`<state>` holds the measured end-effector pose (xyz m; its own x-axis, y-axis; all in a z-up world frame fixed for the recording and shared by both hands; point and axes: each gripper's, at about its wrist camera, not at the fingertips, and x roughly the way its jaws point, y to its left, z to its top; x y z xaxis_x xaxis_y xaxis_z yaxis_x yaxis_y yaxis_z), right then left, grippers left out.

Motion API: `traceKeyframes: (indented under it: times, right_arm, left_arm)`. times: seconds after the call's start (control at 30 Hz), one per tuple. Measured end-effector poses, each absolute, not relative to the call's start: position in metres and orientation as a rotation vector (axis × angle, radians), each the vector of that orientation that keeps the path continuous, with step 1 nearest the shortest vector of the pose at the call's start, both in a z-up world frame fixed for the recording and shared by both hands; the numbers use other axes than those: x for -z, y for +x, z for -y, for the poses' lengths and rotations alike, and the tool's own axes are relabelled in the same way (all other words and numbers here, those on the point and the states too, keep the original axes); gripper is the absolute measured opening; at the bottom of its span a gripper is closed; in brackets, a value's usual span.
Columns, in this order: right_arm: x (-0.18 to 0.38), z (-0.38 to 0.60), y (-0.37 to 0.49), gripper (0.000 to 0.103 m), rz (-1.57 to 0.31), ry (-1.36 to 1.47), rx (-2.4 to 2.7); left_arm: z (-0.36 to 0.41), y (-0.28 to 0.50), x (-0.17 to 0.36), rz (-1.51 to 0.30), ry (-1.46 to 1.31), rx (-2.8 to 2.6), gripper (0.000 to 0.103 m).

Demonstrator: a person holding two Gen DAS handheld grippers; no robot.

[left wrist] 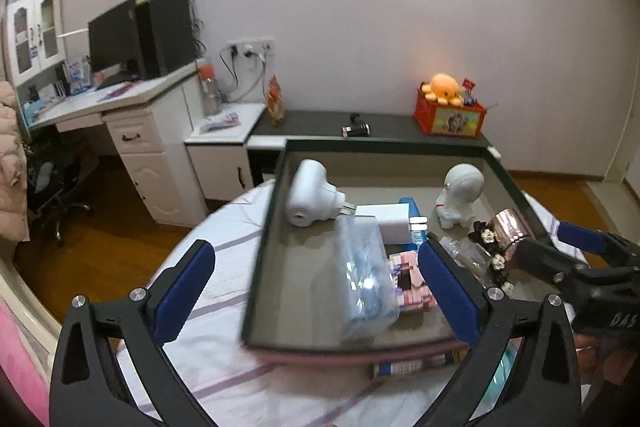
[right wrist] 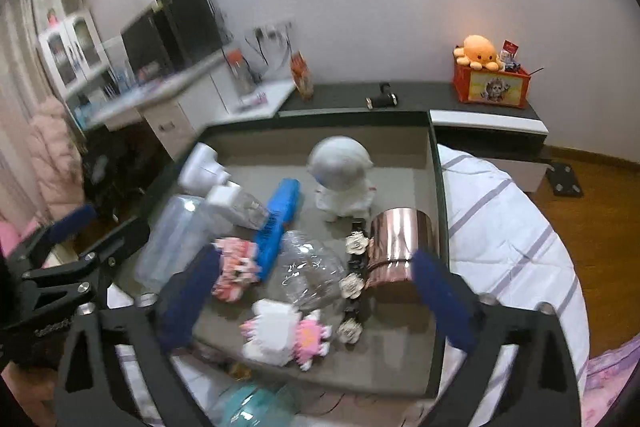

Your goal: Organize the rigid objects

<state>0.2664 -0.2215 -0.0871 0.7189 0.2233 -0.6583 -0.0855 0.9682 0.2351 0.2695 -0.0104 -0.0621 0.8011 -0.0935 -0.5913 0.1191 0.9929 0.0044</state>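
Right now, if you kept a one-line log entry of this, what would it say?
left gripper: open, empty, over tray | right gripper: open, empty, over tray | in tray: astronaut figure, rose-gold cylinder, blue comb

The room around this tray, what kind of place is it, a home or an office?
Most likely a home bedroom. The tray rests on striped bedding, a white desk with a monitor stands at the wall, and an orange octopus plush sits on a red box.
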Motion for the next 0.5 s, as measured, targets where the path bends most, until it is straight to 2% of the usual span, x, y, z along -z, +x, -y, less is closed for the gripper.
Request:
traceKeyframes:
  times: [0.5]
  right_arm:
    - [0.051,0.230,0.095,0.103,-0.613,0.291,-0.029]
  left_arm:
    - [-0.010,0.144,0.021,-0.582,0.010,0.120,0.103]
